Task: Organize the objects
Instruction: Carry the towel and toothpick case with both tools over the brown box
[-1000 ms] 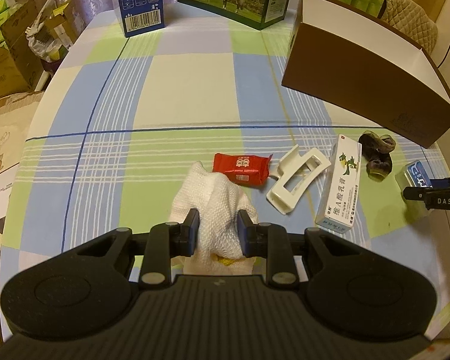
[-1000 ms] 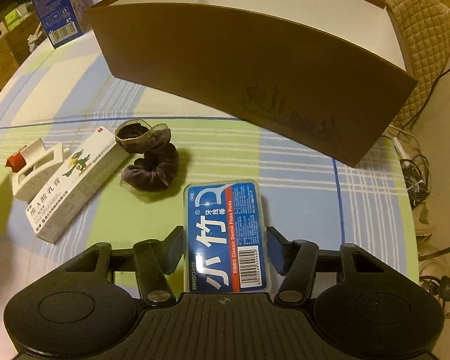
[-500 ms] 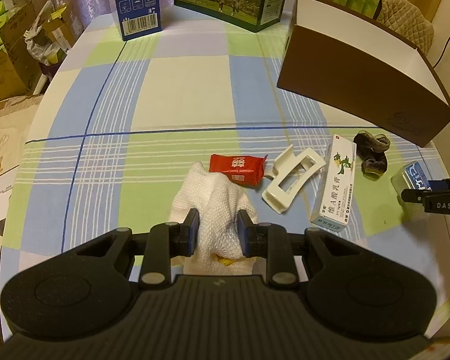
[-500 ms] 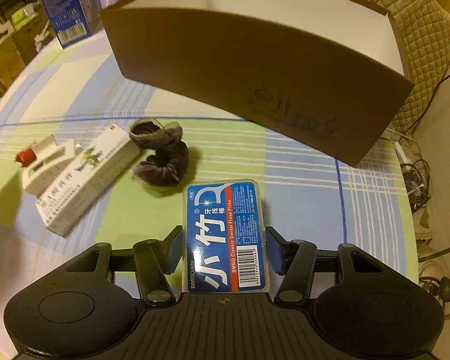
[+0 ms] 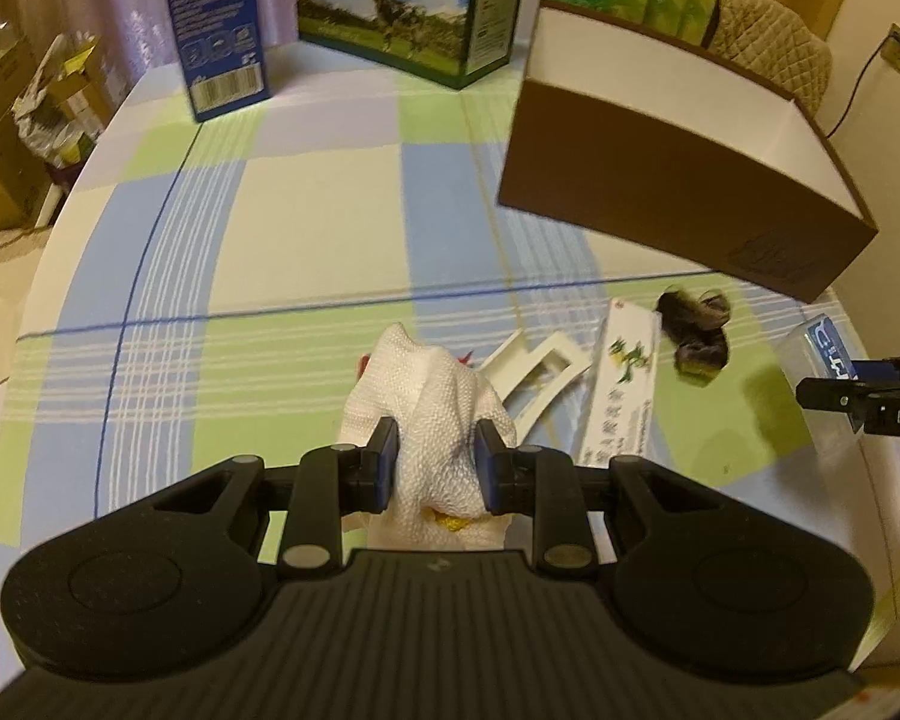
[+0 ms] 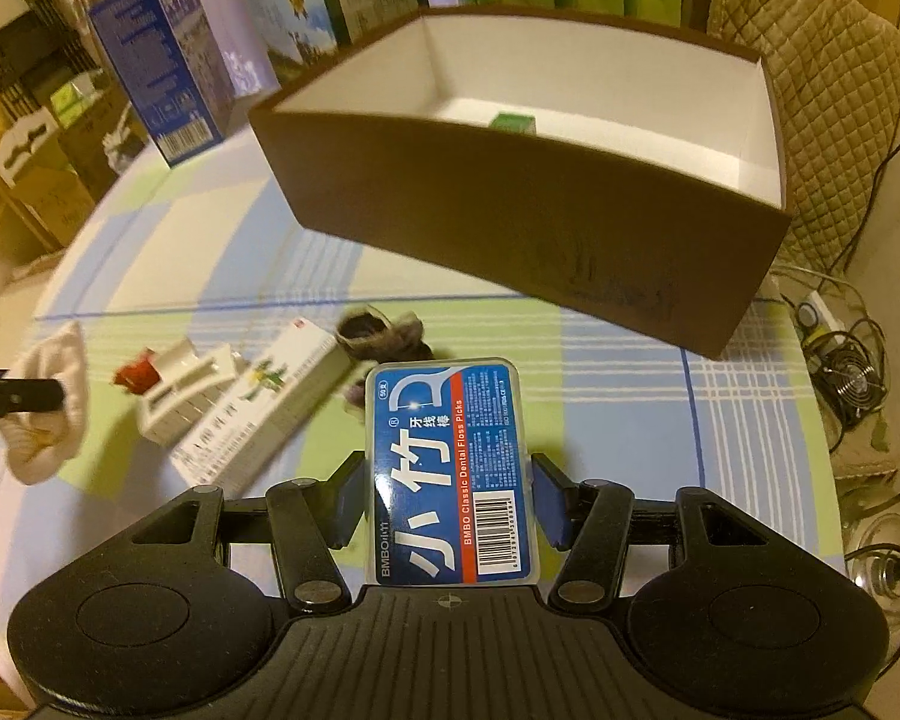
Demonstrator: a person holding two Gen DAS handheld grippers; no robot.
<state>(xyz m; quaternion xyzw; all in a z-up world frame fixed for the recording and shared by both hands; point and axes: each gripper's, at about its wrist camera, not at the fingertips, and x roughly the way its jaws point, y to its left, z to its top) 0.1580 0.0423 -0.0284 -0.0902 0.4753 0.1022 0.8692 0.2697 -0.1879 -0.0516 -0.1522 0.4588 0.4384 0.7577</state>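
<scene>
Jaws clamped — white cloth [image 5: 435, 414] left, floss box [image 6: 450, 468] right.

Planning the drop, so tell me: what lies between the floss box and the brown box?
In the right wrist view, a dark hair scrunchie lies just beyond the floss box; past it, bare tablecloth reaches the brown box.

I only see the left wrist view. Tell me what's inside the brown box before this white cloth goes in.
Observer: The brown box holds one small green item by its far wall.
Operator: Report what the right gripper has.
Observer: The right gripper is shut on a blue floss picks case, with its fingers on the case's long sides.
Operator: Read me the label.
Observer: It says BMBO Classic Dental Floss Picks, with a barcode at the near end.
</scene>
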